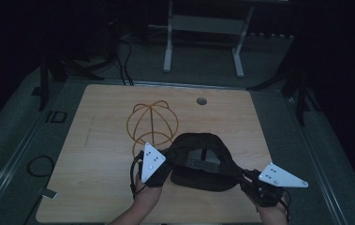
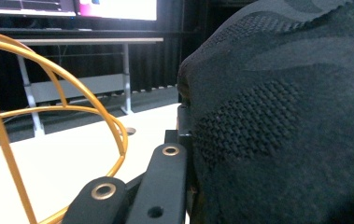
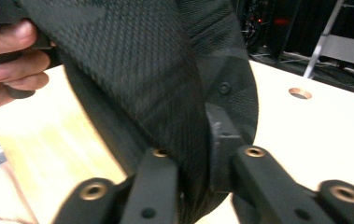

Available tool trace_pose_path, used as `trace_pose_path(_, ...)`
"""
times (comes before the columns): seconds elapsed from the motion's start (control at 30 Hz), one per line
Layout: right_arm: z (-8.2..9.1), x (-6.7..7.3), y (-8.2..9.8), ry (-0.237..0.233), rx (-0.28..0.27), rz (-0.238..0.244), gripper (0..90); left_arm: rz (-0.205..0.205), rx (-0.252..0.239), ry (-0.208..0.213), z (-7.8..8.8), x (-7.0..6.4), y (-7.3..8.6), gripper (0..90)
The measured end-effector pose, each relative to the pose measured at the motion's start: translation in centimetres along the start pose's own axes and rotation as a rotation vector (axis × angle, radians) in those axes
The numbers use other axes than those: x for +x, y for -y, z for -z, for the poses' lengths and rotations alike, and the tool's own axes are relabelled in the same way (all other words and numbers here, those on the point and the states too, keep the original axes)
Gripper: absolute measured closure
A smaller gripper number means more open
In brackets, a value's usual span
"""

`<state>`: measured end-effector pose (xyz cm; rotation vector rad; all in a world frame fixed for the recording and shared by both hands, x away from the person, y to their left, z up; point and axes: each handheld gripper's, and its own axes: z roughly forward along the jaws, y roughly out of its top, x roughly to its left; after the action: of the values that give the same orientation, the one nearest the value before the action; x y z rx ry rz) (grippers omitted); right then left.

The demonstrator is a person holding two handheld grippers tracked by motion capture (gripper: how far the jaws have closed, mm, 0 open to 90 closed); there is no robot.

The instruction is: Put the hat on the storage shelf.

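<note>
At the near edge of the table [image 1: 95,140], a black cap [image 1: 202,159] hangs spread between two grippers, at 5 o'clock of a wire frame [image 1: 152,123]. The left gripper [image 1: 162,165] has its jaws clamped tight on the cap's left rim; the right gripper [image 1: 246,178] pinches the opposite rim, its jaws slightly apart with fabric between them. To seat the cap well, I would keep the opening stretched wide and level, carry it toward 11 o'clock over the frame's dome, then lower both sides together so neither rim snags.
</note>
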<state>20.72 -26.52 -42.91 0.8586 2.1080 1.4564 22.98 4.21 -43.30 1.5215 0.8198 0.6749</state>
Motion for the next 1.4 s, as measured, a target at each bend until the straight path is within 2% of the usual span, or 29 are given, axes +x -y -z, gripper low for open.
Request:
trace_pose_path(0.13, 0.4, 0.2, 0.2, -0.018, -0.001, 0.003, 64.3, -0.015, -0.005, 0.012, -0.2, -0.3, -0.6, 89.8)
trace_pose_path(0.17, 0.6, 0.3, 0.3, -0.029, 0.005, 0.011, 57.7, -0.017, -0.006, 0.012, -0.2, -0.3, -0.7, 89.8)
trace_pose_path(0.3, 0.9, 0.6, 0.7, -0.076, 0.038, 0.041, 48.3, -0.024, -0.009, 0.013, -0.3, -0.5, -1.4, 89.8)
trace_pose_path(0.43, 1.6, 0.9, 1.2, -0.145, 0.067, 0.069, 42.0, -0.049, -0.01, 0.014, -0.2, -1.0, -1.6, 89.7)
trace_pose_path(0.5, 1.9, 1.0, 1.4, -0.177, 0.088, 0.074, 36.8, -0.037, -0.007, 0.022, -0.2, -1.0, -1.7, 89.7)
trace_pose_path(0.57, 2.3, 1.1, 1.8, -0.212, 0.109, 0.088, 36.0, -0.026, -0.01, 0.027, -0.1, -0.9, -1.8, 89.7)
trace_pose_path(0.67, 3.0, 0.6, 2.3, -0.256, 0.104, 0.079, 35.6, -0.038, -0.017, 0.039, 0.1, -0.8, -1.9, 89.7)
trace_pose_path(0.73, 4.0, 0.0, 2.2, -0.264, 0.066, 0.069, 37.0, -0.041, -0.019, 0.057, 0.2, -0.7, -1.9, 89.7)
trace_pose_path(0.77, 4.4, -0.3, 2.0, -0.254, 0.043, 0.069, 38.9, -0.045, -0.018, 0.068, 0.2, -0.6, -1.9, 89.7)
trace_pose_path(0.83, 5.0, -0.8, 1.4, -0.196, 0.018, 0.095, 40.9, -0.051, -0.02, 0.107, 0.1, -0.3, -1.8, 89.7)
trace_pose_path(0.9, 5.3, -1.1, 0.6, -0.149, -0.007, 0.126, 42.8, -0.062, -0.024, 0.173, 0.1, -0.1, -1.8, 89.6)
trace_pose_path(0.93, 5.2, -1.2, 0.2, -0.144, -0.015, 0.144, 43.4, -0.07, -0.026, 0.183, 0.1, 0.0, -1.7, 89.6)
trace_pose_path(0.97, 5.1, -1.3, -0.2, -0.136, -0.026, 0.157, 43.7, -0.067, -0.033, 0.226, 0.0, 0.1, -1.7, 89.6)
trace_pose_path(1.0, 4.8, -1.4, -0.7, -0.128, -0.03, 0.166, 45.4, -0.064, -0.037, 0.241, 0.1, 0.1, -1.7, 89.6)
trace_pose_path(1.03, 4.6, -1.4, -0.9, -0.131, -0.032, 0.177, 45.4, -0.066, -0.036, 0.249, 0.0, 0.1, -1.7, 89.6)
trace_pose_path(1.07, 4.3, -1.3, -1.2, -0.132, -0.036, 0.192, 45.5, -0.059, -0.039, 0.283, 0.0, 0.1, -1.7, 89.6)
trace_pose_path(1.17, 3.1, -0.8, -2.1, -0.162, -0.034, 0.236, 47.0, -0.069, -0.048, 0.343, -0.1, 0.0, -1.7, 89.6)
trace_pose_path(1.23, 2.5, -0.5, -2.5, -0.169, -0.022, 0.265, 47.3, -0.075, -0.053, 0.36, -0.1, -0.1, -1.6, 89.6)
trace_pose_path(1.33, 1.7, 0.0, -3.0, -0.207, -0.013, 0.302, 50.7, -0.059, -0.053, 0.392, -0.1, 0.0, -1.6, 89.6)
trace_pose_path(1.4, 1.3, 0.2, -3.2, -0.205, -0.007, 0.323, 51.8, -0.06, -0.053, 0.403, -0.1, 0.2, -1.6, 89.6)
